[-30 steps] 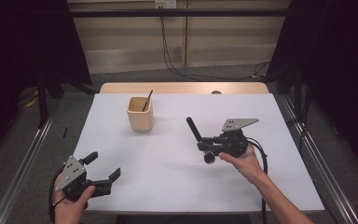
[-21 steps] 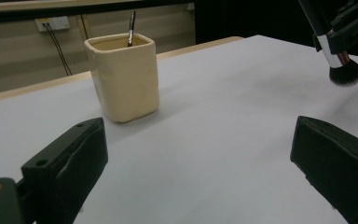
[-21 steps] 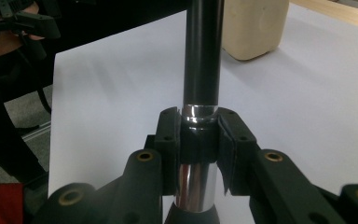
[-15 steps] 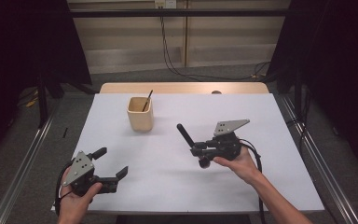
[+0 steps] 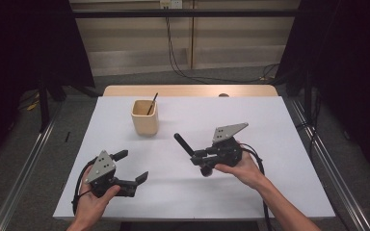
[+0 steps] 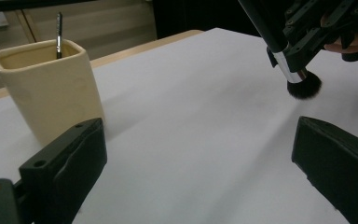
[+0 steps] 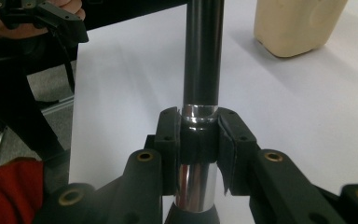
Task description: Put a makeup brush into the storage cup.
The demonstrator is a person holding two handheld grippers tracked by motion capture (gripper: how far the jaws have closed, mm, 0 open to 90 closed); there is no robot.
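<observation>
My right gripper (image 5: 198,157) is shut on a makeup brush (image 5: 183,144) with a black handle, a silver ferrule and a dark bristle head. It holds the brush a little above the white table (image 5: 270,125), right of the middle. In the right gripper view the pads (image 7: 170,140) clamp the ferrule, and the handle (image 7: 203,51) points away. My left gripper (image 5: 132,166) is open near the front left edge with nothing between its jaws. In the left gripper view the brush's bristles (image 6: 304,86) hang at upper right. A cream square cup (image 5: 144,118) stands at the back left and holds a thin dark stick (image 5: 151,103).
In the left gripper view the cup (image 6: 46,88) stands just beyond the left jaw. In the right gripper view the cup (image 7: 298,23) lies at upper right, and the other hand with its gripper (image 7: 42,14) sits at upper left. Metal rails run along both table sides.
The left hand has slid to the right and a little farther onto the table. The right hand has carried the brush to the left, toward the middle. The cup has not moved.
</observation>
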